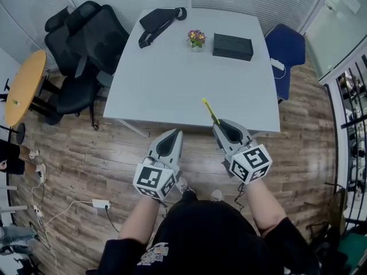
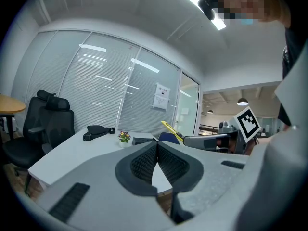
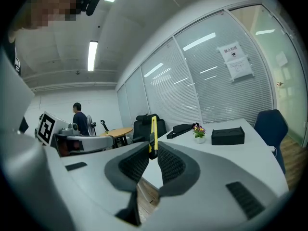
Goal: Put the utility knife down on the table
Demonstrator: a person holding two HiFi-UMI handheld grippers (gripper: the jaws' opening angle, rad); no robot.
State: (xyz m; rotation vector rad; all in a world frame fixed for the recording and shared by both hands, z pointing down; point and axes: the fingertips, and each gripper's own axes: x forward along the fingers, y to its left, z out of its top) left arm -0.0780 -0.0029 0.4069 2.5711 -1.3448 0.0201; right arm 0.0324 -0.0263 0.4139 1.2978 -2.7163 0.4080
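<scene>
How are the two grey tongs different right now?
The right grey tongs pinch a thin yellow utility knife; the left grey tongs are shut on nothing. The right tongs reach slightly nearer the white table than the left tongs. Both are grey and closed.

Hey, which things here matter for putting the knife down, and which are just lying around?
For the job: utility knife, right tool gripping it, table.
Just lying about: black bag, flower pot, black box, office chairs; left tool shut, empty.
</scene>
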